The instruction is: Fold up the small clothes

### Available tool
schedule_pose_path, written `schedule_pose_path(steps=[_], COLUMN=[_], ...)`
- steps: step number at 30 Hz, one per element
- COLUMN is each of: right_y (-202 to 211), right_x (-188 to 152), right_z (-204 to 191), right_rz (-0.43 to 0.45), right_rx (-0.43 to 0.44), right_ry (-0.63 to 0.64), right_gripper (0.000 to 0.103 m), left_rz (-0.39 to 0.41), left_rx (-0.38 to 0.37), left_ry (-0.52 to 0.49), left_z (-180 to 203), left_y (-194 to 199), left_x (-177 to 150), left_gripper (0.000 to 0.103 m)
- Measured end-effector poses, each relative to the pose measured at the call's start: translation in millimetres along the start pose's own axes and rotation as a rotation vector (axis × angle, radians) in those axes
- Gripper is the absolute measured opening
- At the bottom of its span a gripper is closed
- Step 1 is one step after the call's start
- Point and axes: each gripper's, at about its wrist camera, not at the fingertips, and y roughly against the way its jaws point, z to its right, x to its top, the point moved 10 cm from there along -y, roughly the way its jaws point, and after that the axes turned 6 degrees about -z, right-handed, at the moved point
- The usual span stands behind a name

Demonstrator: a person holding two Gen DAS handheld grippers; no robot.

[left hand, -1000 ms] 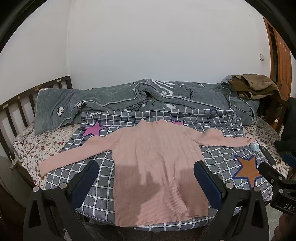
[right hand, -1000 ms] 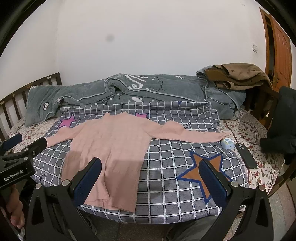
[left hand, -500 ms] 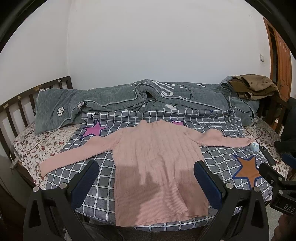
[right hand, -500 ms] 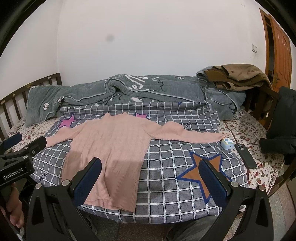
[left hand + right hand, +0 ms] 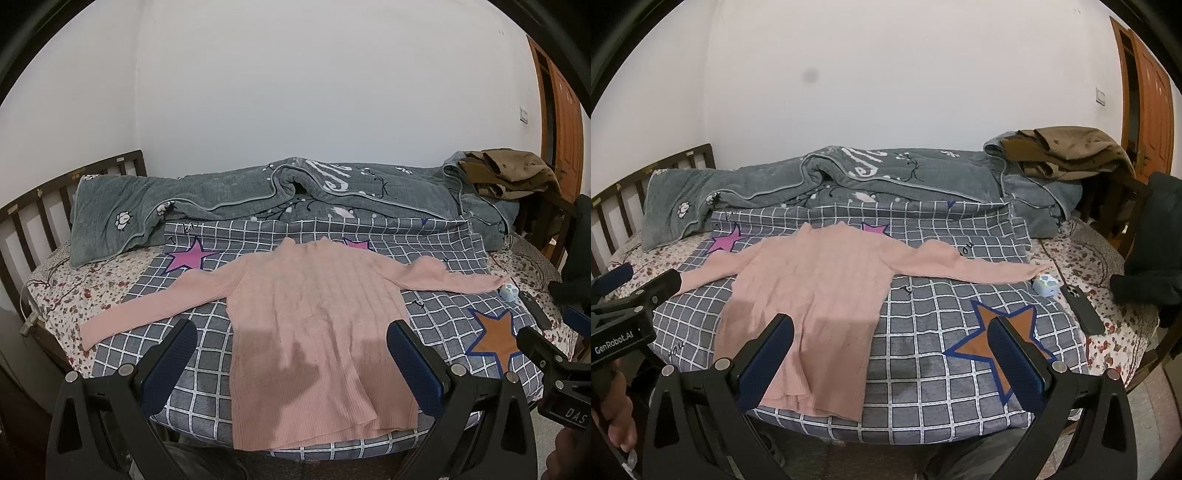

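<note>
A pink ribbed sweater [image 5: 314,321] lies flat on a grey checked sheet [image 5: 207,362], body toward me, both sleeves spread wide; it also shows in the right wrist view [image 5: 816,291]. My left gripper [image 5: 291,358] is open and empty, held above the sweater's lower half near the bed's front edge. My right gripper [image 5: 890,347] is open and empty, over the sheet just right of the sweater's hem. Each gripper shows at the edge of the other's view.
A grey quilt [image 5: 258,199] lies bunched along the wall. Brown clothes [image 5: 1067,151] sit on it at the right. A small blue-white box [image 5: 1046,285] and a black phone [image 5: 1082,310] lie by the right sleeve end. A dark wooden headboard [image 5: 33,218] is at left.
</note>
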Motion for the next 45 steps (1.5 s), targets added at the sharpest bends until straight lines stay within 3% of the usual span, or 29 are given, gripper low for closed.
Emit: schedule_pose_path(steps=[11,18,22,27,35,39,42,45], right_y=[-11,-60,-107,-151,-203,-220,-230,-238], right_x=[1,-2,-10,-12,1,4,1,-1], right_z=[-7,-21,-32,-55,-99,-108,-115,-120], right_rz=[-0.001,-0.036,-0.091,-0.119,-0.140,-0.153,-0.184,-0.203], right_rx=[0.007,0.084,0.087,0.099,0.170,0.163,0.173,0.190], right_ry=[-0.004,-0.025,-0.006,0.016,-0.005,-0.012,-0.014,-0.028], right_gripper=[0.103,0.103,0.102,0.099,0.099,0.099,0.099,0.099], left_rz=[-0.004,-0.066,-0.120,-0.182,-0.228,-0.217,-0.194,-0.177], left_rx=[-0.013,-0.047,-0.004,0.104,0.187,0.160,0.065,0.061], left_ry=[0.018,0.118,0.196,0.309,0.496,0.613,0.710,0.752], left_z=[-12,-56,-104,-187,-312,-362,-381,-396], left_y=[-10,-63,-107,-163,-213,-229,-241,-250], left_x=[-2,-9,-26,-54,-88,-104,-111,-115], left_gripper=[0.103,0.103,0.102,0.102,0.093,0.092,0.092,0.092])
